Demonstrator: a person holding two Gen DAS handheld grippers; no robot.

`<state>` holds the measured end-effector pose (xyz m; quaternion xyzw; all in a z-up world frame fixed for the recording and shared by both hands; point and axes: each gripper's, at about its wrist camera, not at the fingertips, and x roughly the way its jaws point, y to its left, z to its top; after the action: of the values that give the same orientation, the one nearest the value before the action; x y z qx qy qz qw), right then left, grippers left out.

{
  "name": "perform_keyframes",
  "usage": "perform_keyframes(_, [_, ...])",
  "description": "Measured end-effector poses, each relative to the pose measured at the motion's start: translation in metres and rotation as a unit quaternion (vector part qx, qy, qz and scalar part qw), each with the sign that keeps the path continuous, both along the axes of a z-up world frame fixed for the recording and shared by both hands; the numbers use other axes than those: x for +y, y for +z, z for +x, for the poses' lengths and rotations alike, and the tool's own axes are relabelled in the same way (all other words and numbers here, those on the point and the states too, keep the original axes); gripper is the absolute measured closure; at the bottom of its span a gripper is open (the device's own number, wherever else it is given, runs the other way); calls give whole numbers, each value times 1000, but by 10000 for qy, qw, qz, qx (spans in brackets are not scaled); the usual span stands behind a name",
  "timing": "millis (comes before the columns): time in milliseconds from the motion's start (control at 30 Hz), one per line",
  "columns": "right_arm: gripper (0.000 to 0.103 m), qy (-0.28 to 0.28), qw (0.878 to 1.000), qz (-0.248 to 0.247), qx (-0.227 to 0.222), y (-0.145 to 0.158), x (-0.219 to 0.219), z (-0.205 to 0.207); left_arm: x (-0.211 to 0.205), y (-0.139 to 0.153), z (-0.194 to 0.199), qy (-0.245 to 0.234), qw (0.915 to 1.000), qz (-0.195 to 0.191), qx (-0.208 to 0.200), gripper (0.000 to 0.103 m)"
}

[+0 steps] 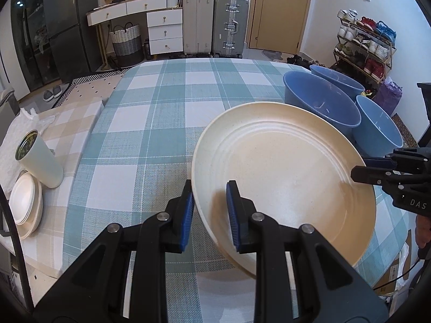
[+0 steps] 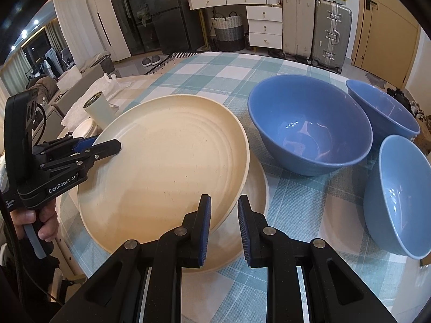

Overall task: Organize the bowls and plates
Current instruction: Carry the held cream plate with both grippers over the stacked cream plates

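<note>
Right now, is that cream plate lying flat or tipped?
Tipped: the top cream plate slants over a second plate, its edge gripped by the left gripper.

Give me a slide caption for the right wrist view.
Both grippers tilt a cream plate over another plate, beside three blue bowls.

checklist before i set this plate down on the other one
1. Left gripper clamped on the top plate rim: ok.
2. Right gripper gripping the rim: not ok, fingers apart.
3. Top plate over the bottom plate: ok, overlapping.
4. Top plate level: not ok, tilted.
5. Nearest blue bowl apart from the plates: cannot tell, very close.
</note>
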<state>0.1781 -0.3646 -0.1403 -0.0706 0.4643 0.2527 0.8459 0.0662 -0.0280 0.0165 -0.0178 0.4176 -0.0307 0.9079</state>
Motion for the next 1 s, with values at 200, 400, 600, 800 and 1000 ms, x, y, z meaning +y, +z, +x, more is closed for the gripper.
perform_keyframes(200, [82, -65, 9999, -8, 78, -6, -5, -4, -7, -6, 0, -33, 10000, 33, 40, 83])
perform_keyframes(400, [82, -144, 9998, 30, 107, -9, -10, -4, -12, -14, 2, -55, 9999, 18, 99, 83])
perform_keyframes(600, [82, -217, 9997, -23, 127, -14, -12, -4, -20, -21, 6, -105, 9998, 139, 99, 83])
perform_keyframes(800, [81, -331, 9993, -10, 145, -19, -17, -2, -25, -26, 10, -156, 9997, 125, 132, 83])
perform_keyframes(1000, [81, -337, 9992, -191, 108, -25, -14, -1, -27, -32, 12, -173, 9996, 146, 163, 83])
